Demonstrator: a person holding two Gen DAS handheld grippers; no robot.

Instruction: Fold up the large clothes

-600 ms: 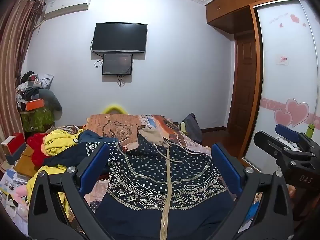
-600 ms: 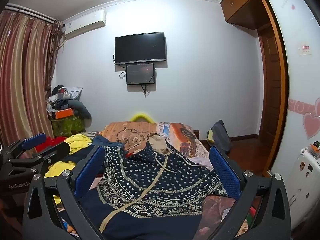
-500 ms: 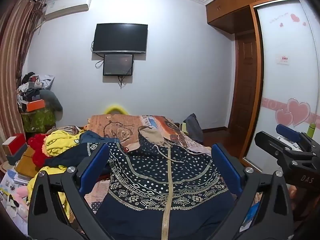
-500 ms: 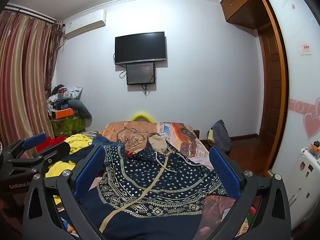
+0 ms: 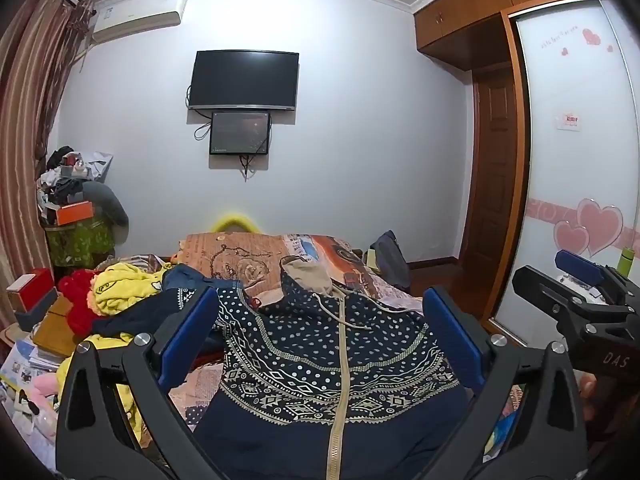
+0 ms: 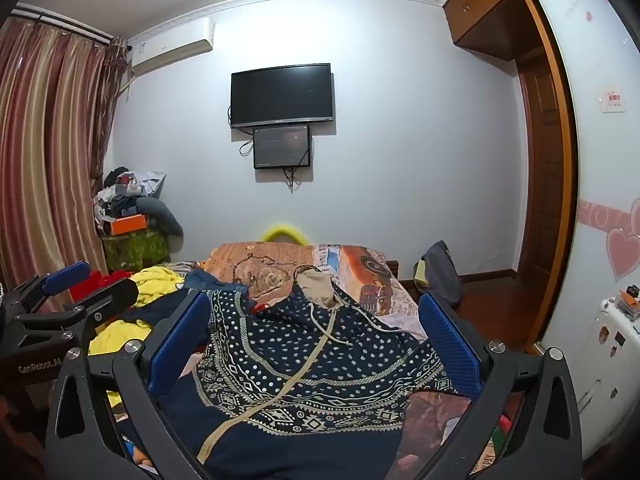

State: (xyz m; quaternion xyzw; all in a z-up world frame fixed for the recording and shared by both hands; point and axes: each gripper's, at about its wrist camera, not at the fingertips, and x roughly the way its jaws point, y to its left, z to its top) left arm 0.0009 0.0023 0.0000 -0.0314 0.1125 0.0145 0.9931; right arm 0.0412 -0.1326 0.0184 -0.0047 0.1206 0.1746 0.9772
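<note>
A navy zip-up hoodie [image 5: 320, 360] with white dots, patterned bands and a beige hood lies spread face up on the bed; it also shows in the right wrist view [image 6: 304, 364]. Its left sleeve runs out toward the clothes pile. My left gripper [image 5: 320, 336] is open and empty, held above the hoodie's lower front. My right gripper [image 6: 314, 332] is open and empty, above the hoodie a little to the right. Each gripper shows at the edge of the other's view: the right gripper [image 5: 580, 300] and the left gripper [image 6: 68, 300].
A pile of yellow, red and dark clothes [image 5: 116, 292] lies on the bed's left side. A patterned bedspread [image 6: 360, 268] covers the bed. Boxes and clutter [image 5: 36, 308] stand at the left. A wardrobe [image 5: 580, 184] and a white suitcase [image 6: 612, 344] stand at the right.
Both views have barely shifted; the grippers stay open above the hoodie, which has not moved.
</note>
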